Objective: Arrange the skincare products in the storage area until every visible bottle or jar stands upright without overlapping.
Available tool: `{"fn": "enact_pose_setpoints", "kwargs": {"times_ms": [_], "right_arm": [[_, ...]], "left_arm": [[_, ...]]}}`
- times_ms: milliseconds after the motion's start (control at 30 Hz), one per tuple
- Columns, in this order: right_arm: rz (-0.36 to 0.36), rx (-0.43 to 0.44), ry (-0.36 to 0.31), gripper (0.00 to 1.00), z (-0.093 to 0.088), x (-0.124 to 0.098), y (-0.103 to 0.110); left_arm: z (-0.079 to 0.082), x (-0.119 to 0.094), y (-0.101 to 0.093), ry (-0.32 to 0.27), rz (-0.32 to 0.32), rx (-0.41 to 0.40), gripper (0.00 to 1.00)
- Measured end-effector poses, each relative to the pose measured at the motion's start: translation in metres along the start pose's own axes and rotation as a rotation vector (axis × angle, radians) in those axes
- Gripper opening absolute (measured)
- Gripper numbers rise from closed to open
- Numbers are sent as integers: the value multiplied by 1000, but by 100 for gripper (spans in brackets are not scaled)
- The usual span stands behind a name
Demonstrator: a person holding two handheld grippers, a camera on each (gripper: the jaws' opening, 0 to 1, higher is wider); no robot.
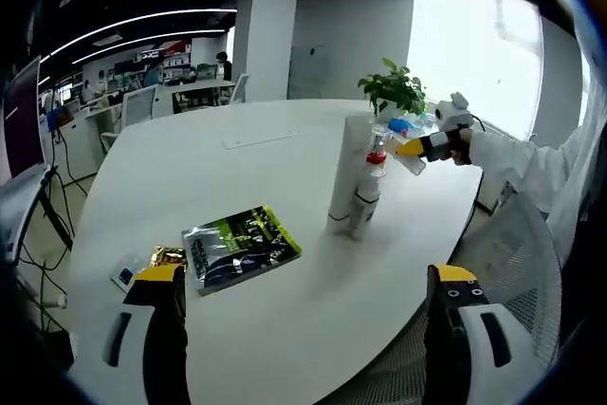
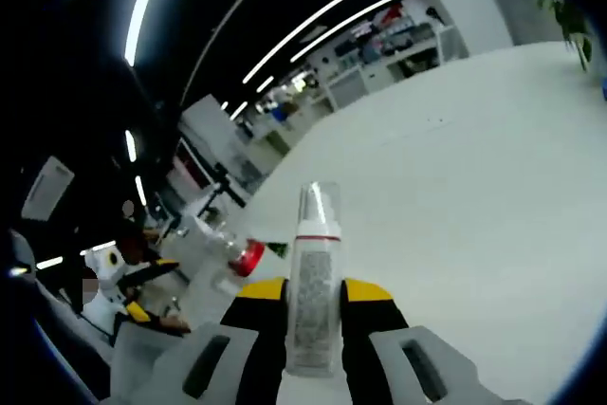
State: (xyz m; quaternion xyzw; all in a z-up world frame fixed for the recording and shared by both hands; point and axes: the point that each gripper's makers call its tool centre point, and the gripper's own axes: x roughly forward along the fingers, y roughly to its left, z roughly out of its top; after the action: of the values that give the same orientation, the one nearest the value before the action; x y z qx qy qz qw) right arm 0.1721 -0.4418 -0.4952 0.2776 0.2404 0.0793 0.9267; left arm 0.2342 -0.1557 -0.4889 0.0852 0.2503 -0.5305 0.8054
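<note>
Partly jaw-hidden clear-capped bottle (image 2: 313, 282).

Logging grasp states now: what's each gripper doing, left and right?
Left gripper: open, holding nothing, above the table.
Right gripper: shut on a clear-capped bottle.

A potted plant (image 1: 394, 92), a green-black foil packet (image 1: 239, 247) and a gold wrapper (image 1: 168, 256) sit on the white table (image 1: 237, 168).

White table (image 1: 285, 177), green-black glossy packet (image 1: 240, 246), red-capped clear bottle (image 2: 237, 261), yellow-tipped tongs (image 2: 314, 293).
</note>
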Motion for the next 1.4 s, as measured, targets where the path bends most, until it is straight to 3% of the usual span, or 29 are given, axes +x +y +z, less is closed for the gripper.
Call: {"fn": "enact_pose_setpoints", "kwargs": {"times_ms": [133,267,367,600,800,967,1100,1267,1400], "right_arm": [[49,5,-31,14,1,-11,21],[37,-33,-43,13,0,-16,33],[61,-41,-62,13,1,-20,38],[101,-92,-84,13,1,-26,72],[117,-150,-92,13,-5,-23,97],[113,-252,-57,13,-15,-14,112],[92,-307,-49,13,-17,-5,110],[43,-452,-16,13,-28,3,119],[50,-506,-15,13,-33,9,134]], "left_arm": [[-3,3,5,11,3,-28,99],[-2,5,3,9,-8,-29,99],[1,4,1,-3,-14,-29,99],[8,5,0,-30,-30,-62,99],[17,5,-13,-71,-52,-79,99],[29,4,-26,-130,-89,-127,94],[31,7,-31,-139,-85,-106,88],[53,6,-43,-239,-156,-203,76],[64,8,-54,-274,-192,-190,68]]}}
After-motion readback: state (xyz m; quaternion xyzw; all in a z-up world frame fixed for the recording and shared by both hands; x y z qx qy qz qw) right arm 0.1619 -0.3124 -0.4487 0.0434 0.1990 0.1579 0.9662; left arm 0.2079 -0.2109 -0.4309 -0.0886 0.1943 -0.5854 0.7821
